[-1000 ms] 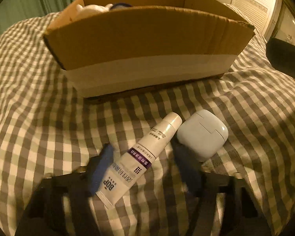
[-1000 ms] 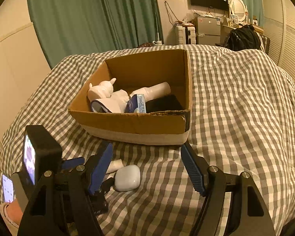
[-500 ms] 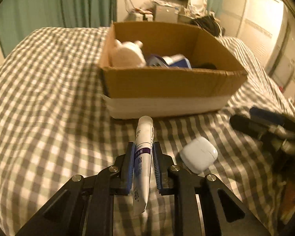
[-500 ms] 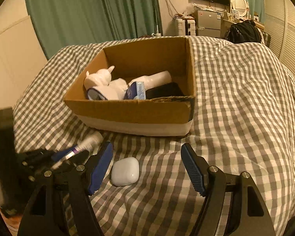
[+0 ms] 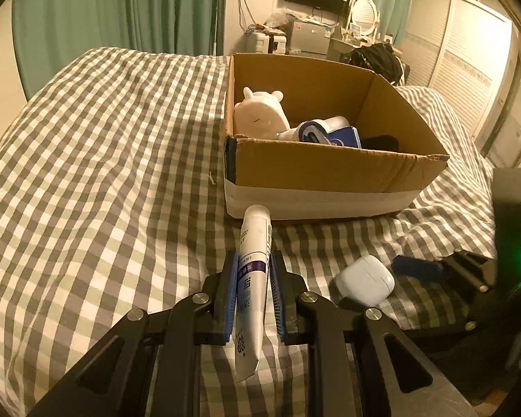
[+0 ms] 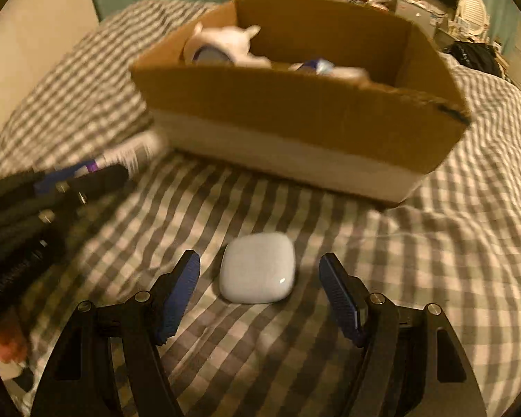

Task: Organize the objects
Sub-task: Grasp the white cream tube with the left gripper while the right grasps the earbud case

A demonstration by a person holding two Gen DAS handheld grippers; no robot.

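Note:
My left gripper (image 5: 253, 260) is shut on a white tube with a purple band (image 5: 255, 239) and holds it lifted above the checked bedspread, its cap pointing at the cardboard box (image 5: 330, 170). A white earbud case (image 5: 364, 279) lies on the bedspread to the tube's right. In the right wrist view the case (image 6: 257, 272) sits between my right gripper's open blue pads (image 6: 260, 278), untouched. The left gripper with the tube (image 6: 132, 154) shows blurred at that view's left. The box (image 6: 295, 104) stands just beyond.
The box holds a white plush toy (image 5: 260, 113), a blue-and-white packet (image 5: 330, 135) and a dark item (image 5: 380, 140). The checked bedspread (image 5: 104, 173) spreads wide to the left. Green curtains, a TV and cluttered furniture stand behind the bed.
My left gripper closed on the tube and lifted it off the bedspread. My right gripper moved down and forward, bringing the earbud case between its open pads.

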